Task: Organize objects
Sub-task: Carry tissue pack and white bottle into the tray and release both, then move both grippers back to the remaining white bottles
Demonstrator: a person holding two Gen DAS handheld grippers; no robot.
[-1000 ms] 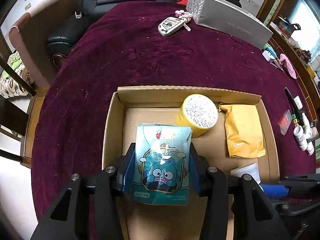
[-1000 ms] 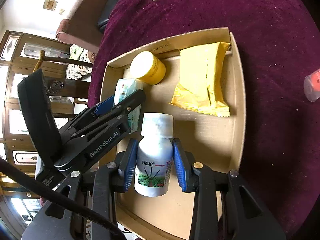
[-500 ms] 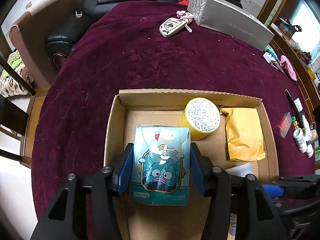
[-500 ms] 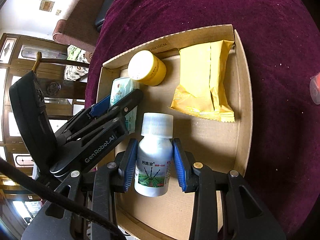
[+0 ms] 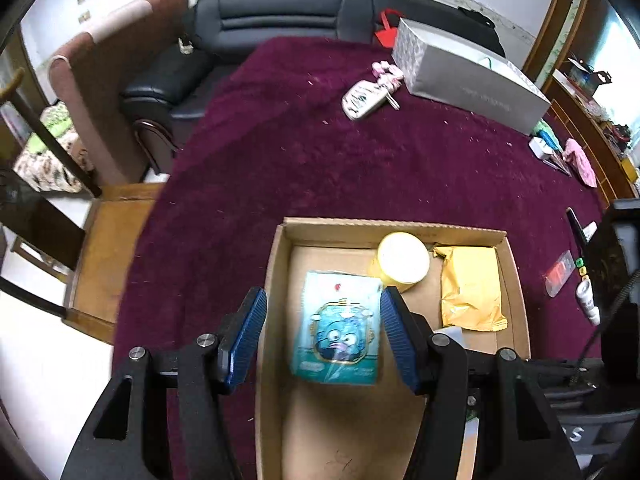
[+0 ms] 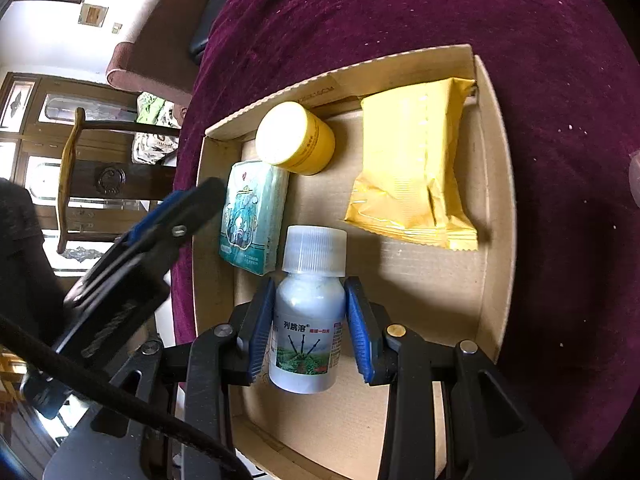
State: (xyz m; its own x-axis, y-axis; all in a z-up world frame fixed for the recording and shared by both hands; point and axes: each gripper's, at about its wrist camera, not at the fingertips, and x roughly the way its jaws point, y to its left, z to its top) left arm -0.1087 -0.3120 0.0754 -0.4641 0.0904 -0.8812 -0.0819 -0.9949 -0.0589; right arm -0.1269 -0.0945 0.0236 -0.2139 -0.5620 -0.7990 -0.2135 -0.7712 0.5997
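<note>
maroon tablecloth (image 5: pixel 320 152) under a shallow cardboard box (image 5: pixel 276 280). inside, a yellow packet (image 6: pixel 416 164) by the right wall, a yellow jar (image 6: pixel 296 138) at the far wall, a blue tissue pack (image 5: pixel 338 328) lying flat just beside the jar. left gripper (image 5: pixel 324 338), jaws just opened, pads clear of the pack below. right gripper (image 6: pixel 310 330) clamped on 1 white bottle (image 6: pixel 308 320), low over the box floor.

Tabletop (image 5: pixel 360 168) under dark maroon cloth. On it: open cardboard box (image 5: pixel 276 280) near front edge, silver gift bag (image 5: pixel 472 80) lying far side, key fob (image 5: pixel 362 98) just beside it.
</note>
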